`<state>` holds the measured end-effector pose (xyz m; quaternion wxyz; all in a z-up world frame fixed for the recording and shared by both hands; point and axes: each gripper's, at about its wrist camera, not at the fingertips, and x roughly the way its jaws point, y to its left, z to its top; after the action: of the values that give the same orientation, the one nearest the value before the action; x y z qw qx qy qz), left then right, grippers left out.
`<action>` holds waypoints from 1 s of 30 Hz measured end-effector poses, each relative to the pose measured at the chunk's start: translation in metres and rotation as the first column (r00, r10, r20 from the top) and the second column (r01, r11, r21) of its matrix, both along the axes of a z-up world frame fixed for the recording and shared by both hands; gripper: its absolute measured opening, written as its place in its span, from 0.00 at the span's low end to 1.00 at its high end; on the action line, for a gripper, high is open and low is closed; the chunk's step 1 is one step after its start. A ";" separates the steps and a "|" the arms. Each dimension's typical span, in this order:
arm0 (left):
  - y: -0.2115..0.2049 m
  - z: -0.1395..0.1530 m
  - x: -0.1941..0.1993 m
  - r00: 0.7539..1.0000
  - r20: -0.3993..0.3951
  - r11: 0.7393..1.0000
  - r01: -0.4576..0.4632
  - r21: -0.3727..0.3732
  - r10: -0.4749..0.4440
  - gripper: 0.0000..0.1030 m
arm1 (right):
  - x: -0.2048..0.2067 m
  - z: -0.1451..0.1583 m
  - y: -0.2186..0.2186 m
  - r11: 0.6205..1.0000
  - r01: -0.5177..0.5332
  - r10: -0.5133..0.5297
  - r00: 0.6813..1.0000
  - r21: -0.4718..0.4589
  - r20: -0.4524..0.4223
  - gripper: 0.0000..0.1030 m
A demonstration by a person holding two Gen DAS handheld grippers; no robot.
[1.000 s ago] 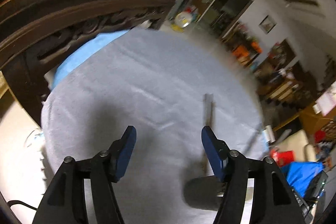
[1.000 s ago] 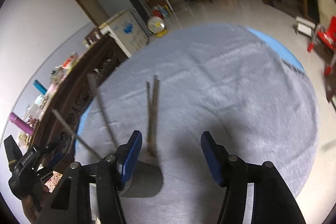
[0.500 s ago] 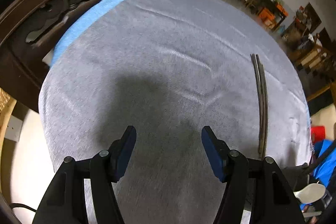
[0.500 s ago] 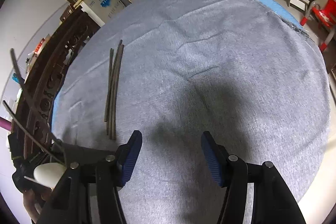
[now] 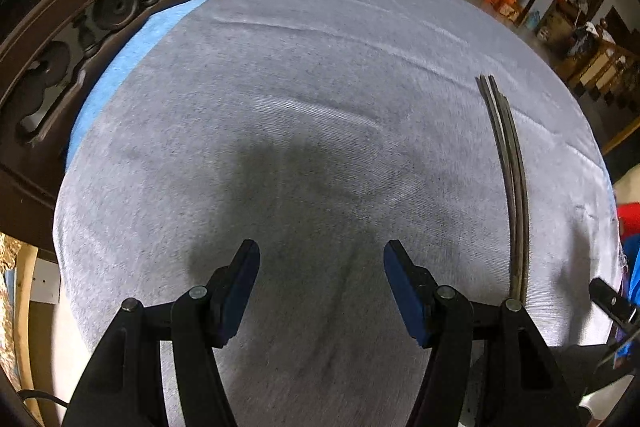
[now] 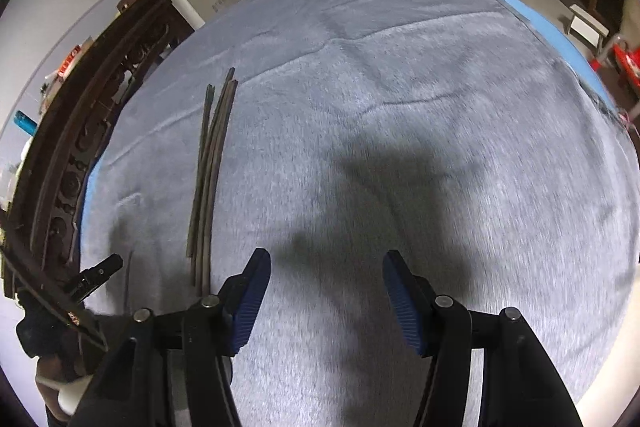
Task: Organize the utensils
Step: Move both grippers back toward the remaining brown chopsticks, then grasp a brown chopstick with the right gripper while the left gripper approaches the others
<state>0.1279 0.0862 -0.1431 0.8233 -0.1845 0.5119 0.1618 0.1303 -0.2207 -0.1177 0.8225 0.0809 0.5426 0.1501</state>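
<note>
Since the only utensils plainly in view, a loose bundle of thin dark brown chopsticks (image 5: 514, 187), lie bare on the round table under its grey woven cloth (image 5: 320, 87), the sorting looks barely begun: nothing visible is gathered into a holder, and neither tool has anything in it. Going from left to right in the left wrist view, a carved dark wooden furniture frame (image 5: 100, 7) stands past the table's left edge, where a strip of blue under-cloth (image 5: 120, 63) shows; the left gripper (image 5: 321, 253), black-armed with blue ribbed pads, hangs over the middle of the cloth near the near edge, its jaws well apart with only bare fabric and shadow between them, touching nothing. The chopsticks run lengthwise toward the far edge, well to the right of it, close to the table's right edge. In the right wrist view the same bundle (image 6: 210, 179) lies toward the left edge, fanned slightly at its far ends, its near ends just beside the left jaw of the right gripper (image 6: 326, 261) yet outside the gap. That gripper's jaws also stand wide and empty above the cloth. At the lower left of that view something pale and blurred sits below the other tool; I cannot tell what it is. What seems left is everything: closing on the sticks, lifting them, and putting them wherever they belong, a place not visible here.
</note>
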 end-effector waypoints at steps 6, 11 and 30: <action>-0.003 -0.008 0.015 1.000 -0.007 1.000 0.008 0.024 -0.008 0.63 | 0.024 -0.004 0.024 0.995 -0.081 0.079 0.997 -0.058 -0.026 0.61; -0.002 -0.010 0.027 0.999 0.040 0.997 -0.016 0.076 0.013 0.63 | 0.049 -0.003 0.053 0.984 -0.156 0.153 0.987 -0.083 -0.045 0.61; -0.002 -0.025 0.039 0.989 0.148 0.978 -0.044 0.204 0.013 0.87 | 0.118 -0.014 0.152 0.934 -0.309 0.286 0.947 -0.177 -0.147 0.38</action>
<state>0.1672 0.0844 -0.1679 0.8709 -0.1168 0.4279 0.2118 0.2487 -0.0688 -0.1321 0.7603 -0.0753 0.6089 0.2133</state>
